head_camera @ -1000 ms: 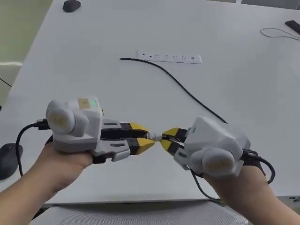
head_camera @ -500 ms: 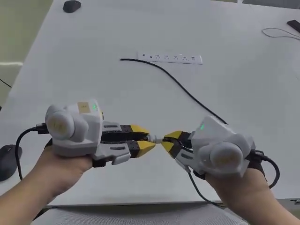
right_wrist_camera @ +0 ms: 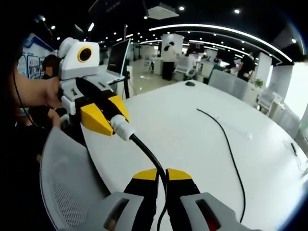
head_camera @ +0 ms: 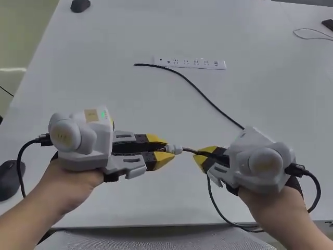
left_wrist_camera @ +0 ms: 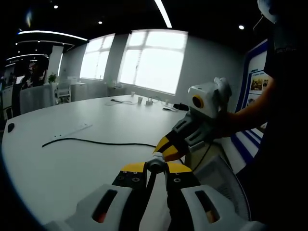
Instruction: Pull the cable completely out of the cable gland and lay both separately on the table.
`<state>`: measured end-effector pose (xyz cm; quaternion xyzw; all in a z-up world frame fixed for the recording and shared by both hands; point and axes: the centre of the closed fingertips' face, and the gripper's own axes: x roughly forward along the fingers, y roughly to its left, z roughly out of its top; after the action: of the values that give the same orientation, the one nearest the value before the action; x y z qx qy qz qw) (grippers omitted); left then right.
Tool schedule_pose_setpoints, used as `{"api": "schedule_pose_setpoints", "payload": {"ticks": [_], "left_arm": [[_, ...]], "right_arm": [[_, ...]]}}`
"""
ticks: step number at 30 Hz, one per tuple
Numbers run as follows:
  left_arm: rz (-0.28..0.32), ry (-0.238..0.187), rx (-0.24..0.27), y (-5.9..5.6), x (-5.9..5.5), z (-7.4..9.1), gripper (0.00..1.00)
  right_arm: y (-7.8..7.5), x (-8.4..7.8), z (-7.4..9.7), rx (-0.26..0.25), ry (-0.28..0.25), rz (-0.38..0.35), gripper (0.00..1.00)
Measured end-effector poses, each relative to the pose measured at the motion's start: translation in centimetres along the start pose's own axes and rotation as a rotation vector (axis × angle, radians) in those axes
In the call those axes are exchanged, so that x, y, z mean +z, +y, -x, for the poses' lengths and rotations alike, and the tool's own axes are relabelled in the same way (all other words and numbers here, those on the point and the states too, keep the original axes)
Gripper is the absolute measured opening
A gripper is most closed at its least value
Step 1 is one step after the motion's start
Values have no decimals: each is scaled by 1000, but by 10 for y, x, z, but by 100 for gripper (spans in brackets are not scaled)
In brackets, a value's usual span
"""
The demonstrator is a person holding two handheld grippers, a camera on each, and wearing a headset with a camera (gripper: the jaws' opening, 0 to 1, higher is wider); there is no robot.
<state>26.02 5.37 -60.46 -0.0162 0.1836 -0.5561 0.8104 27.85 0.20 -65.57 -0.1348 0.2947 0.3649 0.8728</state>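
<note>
Left claw [head_camera: 165, 151] clamped the cable gland [head_camera: 176, 150], right claw [head_camera: 203, 155] pinched the cable [head_camera: 189, 151] just beside it, both above the table [head_camera: 156, 104]; cable's long axis ran straight from gland to right claw, so withdrawal judged rightward.

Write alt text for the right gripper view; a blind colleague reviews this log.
The right claw, shut on a black cable, faces the left claw, which grips the white cable gland the cable enters, above a white table.
</note>
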Motion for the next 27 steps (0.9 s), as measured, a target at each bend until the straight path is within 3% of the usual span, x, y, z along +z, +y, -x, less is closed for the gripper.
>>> {"api": "schedule_pose_setpoints", "payload": {"ticks": [5, 10, 14, 16, 27], "left_arm": [[1, -2, 4, 4, 1, 1, 15], [1, -9, 4, 3, 3, 1, 15], [-3, -10, 0, 3, 4, 1, 15], [-6, -7, -4, 4, 2, 0, 15], [-14, 0, -19, 1, 1, -2, 15]], "right_arm": [[-8, -10, -2, -6, 11, -125, 0], [-17, -14, -1, -12, -1, -213, 0], [-24, -25, -6, -19, 21, -264, 0], [-23, -31, -8, -2, 17, -375, 0], [-30, -52, -14, -10, 39, -516, 0]]}}
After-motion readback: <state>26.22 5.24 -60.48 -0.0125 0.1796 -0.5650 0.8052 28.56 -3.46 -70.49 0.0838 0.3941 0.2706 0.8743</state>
